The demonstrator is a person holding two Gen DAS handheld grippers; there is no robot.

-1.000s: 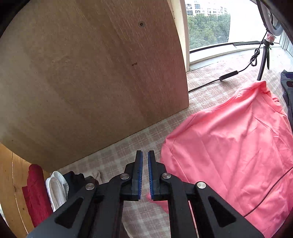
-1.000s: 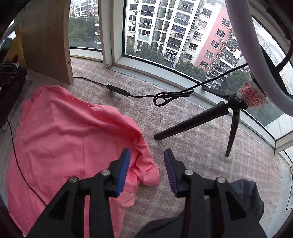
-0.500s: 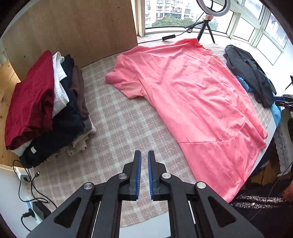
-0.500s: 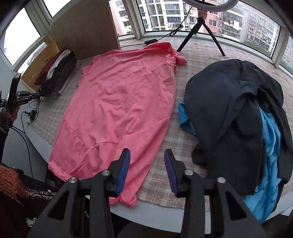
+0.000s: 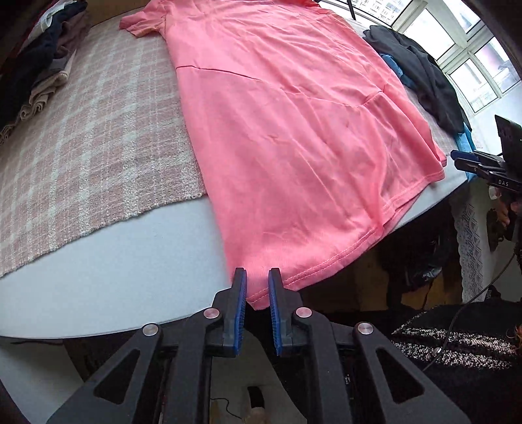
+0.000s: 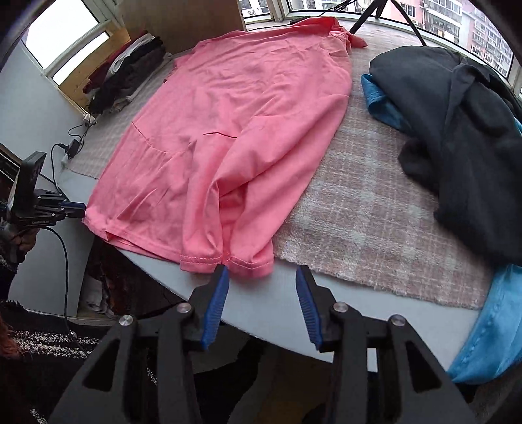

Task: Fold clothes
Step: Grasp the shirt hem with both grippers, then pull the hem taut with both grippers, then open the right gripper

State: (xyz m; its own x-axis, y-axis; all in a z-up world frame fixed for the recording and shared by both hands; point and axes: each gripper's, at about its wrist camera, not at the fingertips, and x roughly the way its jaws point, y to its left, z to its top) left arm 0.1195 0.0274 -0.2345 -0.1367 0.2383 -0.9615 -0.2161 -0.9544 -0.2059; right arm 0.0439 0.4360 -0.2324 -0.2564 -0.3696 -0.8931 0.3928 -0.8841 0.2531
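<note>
Left tongs (image 5: 256,283) straddle pink shirt (image 5: 287,130) hem (slightly parted); right tongs (image 6: 261,277) wide

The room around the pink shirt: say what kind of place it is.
Probably a glazed balcony or sunroom in a flat, used for folding laundry. Curved windows face apartment blocks, a table with a plaid cloth holds the pink shirt, and folded clothes are stacked by the wall.

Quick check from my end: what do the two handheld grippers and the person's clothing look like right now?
Both the left gripper and right gripper are black, with triangular cutouts, silver pivot bolts and blue ribbed pads. A black cable trails from the left one. The person wears a black-and-white flecked knit sleeve.
</note>
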